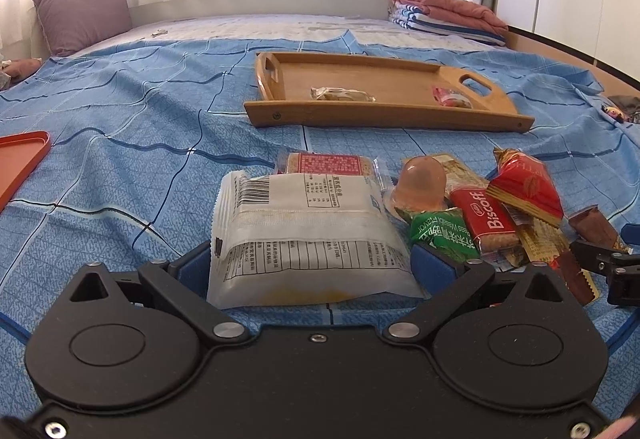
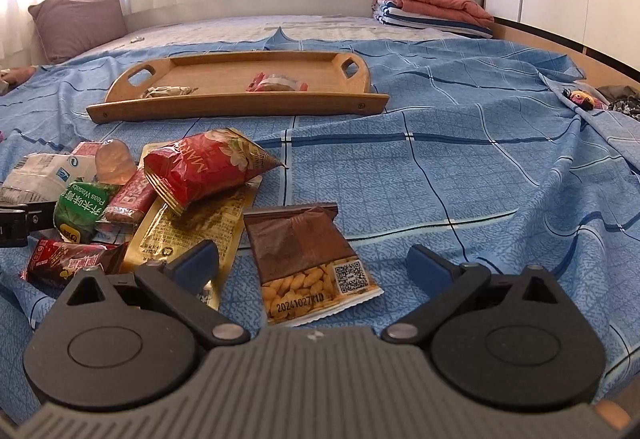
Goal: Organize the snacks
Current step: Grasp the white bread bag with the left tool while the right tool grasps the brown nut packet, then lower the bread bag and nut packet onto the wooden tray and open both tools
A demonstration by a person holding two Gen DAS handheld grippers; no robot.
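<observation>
A: What writing can you read on the snacks?

B: A red bar (image 1: 490, 219) says "Biscoff". The green pack (image 1: 438, 233) reads "Peas Wasabi Flavor" beside Chinese characters. The brown peanut packet (image 2: 310, 259) carries a QR code and the stamp "20241027". The red pouch (image 2: 204, 167) shows "MAR", the rest hidden.

A: And the white packet?

B: The white packet (image 1: 308, 235) has a barcode and small tables of print too fine to read. It lies between the left tongs (image 1: 316, 263), long axis running away from the camera, barcode end farthest. The fingers stand wide on either side; I cannot tell whether the pads touch its edges, but nothing is gripped.

A: The right tongs?

B: The right tongs (image 2: 316, 263) are spread wide, released, with the peanut packet lying flat between them, its clear window nearest.

A: What surrounds the pile?

B: All lies on a bed's blue checked sheet (image 2: 460, 167). A pink jelly cup (image 1: 420, 183) stands among the packs. Beyond, a wooden tray (image 1: 380, 115) holds two wrapped sweets. An orange tray (image 1: 20, 159) sits left; a pillow (image 1: 82, 13) and folded blankets (image 1: 444, 13) lie further back.
</observation>
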